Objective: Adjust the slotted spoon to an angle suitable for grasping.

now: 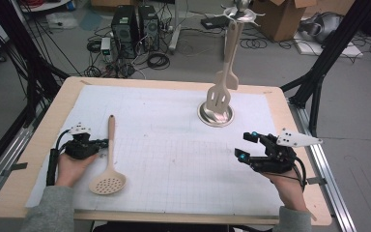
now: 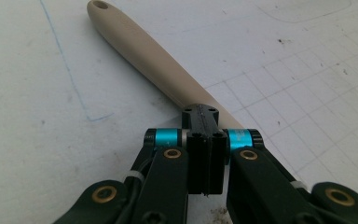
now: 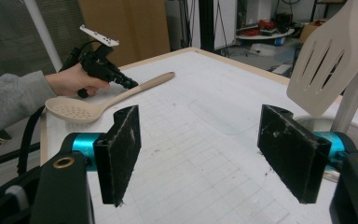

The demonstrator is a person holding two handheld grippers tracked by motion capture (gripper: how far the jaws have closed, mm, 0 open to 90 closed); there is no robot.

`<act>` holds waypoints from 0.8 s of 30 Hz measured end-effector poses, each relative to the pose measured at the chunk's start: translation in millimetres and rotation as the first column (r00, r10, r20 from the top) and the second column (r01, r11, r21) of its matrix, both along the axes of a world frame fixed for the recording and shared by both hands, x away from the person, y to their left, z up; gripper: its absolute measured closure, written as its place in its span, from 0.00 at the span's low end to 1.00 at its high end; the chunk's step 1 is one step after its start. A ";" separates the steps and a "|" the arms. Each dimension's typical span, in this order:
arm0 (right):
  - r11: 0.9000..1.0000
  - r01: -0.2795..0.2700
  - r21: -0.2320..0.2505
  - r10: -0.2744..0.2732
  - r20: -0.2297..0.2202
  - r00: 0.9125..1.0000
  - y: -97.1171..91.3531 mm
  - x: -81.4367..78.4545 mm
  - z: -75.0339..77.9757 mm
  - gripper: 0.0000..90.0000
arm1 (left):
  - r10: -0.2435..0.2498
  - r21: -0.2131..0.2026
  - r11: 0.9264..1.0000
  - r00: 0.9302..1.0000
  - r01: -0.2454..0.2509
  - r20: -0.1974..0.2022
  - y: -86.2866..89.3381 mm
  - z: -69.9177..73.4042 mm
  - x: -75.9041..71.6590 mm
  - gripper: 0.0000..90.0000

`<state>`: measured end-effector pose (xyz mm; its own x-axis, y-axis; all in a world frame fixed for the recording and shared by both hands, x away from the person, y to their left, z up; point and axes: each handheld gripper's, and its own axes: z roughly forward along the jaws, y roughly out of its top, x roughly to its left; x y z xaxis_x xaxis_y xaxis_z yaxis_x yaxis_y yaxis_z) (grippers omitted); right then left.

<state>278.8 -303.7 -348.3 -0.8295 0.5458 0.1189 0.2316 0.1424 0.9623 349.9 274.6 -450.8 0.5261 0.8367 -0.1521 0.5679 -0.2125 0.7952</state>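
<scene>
- The slotted spoon [image 1: 108, 164] lies flat on the gridded mat [image 1: 174, 145] at the near left of the table [image 1: 38, 140], its perforated bowl toward me and its handle pointing away to the far side.
- My left gripper [image 1: 102, 142] sits low on the mat just left of the handle; in the left gripper view its jaws are pressed together, pad against pad, with the tip at or right against the side of the handle [image 2: 154, 60]. I can't tell for certain that it touches, and nothing is pinched between the pads.
- My right gripper [image 1: 248, 145] hovers at the near right, well apart from the spoon, its jaws standing wide with only bare mat between the pads [image 3: 121, 149].
- Far centre, a slotted turner [image 1: 220, 94] hangs from a stand whose round metal base [image 1: 216, 116] rests on the mat.
- I judge the spoon to be light and stiff, probably moulded plastic or silicone with a smooth, rounded handle, so it could roll or slip under a shallow pinch.
- The bowl end looks heavier, so I'd grip the handle across its width, nearer the bowl than the hanging hole, to stop it tipping.
- The left jaws must open first before they can straddle it.
</scene>
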 end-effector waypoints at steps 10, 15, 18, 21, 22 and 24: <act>1.000 0.014 0.002 -0.014 -0.018 1.000 -1.8 0.4 -4.2 0.33 | -0.065 0.007 0.998 0.998 0.065 -0.005 -12.5 -0.2 2.9 1.00; 1.000 0.016 0.001 -0.016 -0.015 1.000 -1.8 0.8 -4.9 0.32 | -0.096 0.013 0.995 0.995 0.096 0.000 -13.9 -0.2 2.3 1.00; 1.000 0.011 -0.005 -0.011 -0.012 1.000 -1.0 1.5 -5.3 0.32 | -0.112 0.013 0.994 0.994 0.112 0.002 -14.7 -0.1 2.1 1.00; 1.000 0.011 -0.004 -0.011 -0.021 1.000 -0.4 1.5 -5.8 0.32 | -0.117 0.010 0.993 0.993 0.117 -0.001 -16.9 0.0 3.0 1.00; 1.000 0.011 -0.005 -0.011 -0.021 1.000 -0.5 1.6 -5.9 0.32 | -0.121 0.005 0.993 0.993 0.121 -0.004 -18.3 0.3 3.8 1.00; 1.000 0.011 -0.005 -0.011 -0.020 1.000 -0.4 1.7 -5.9 0.32 | -0.133 0.005 0.991 0.991 0.133 -0.001 -21.8 -0.1 5.0 1.00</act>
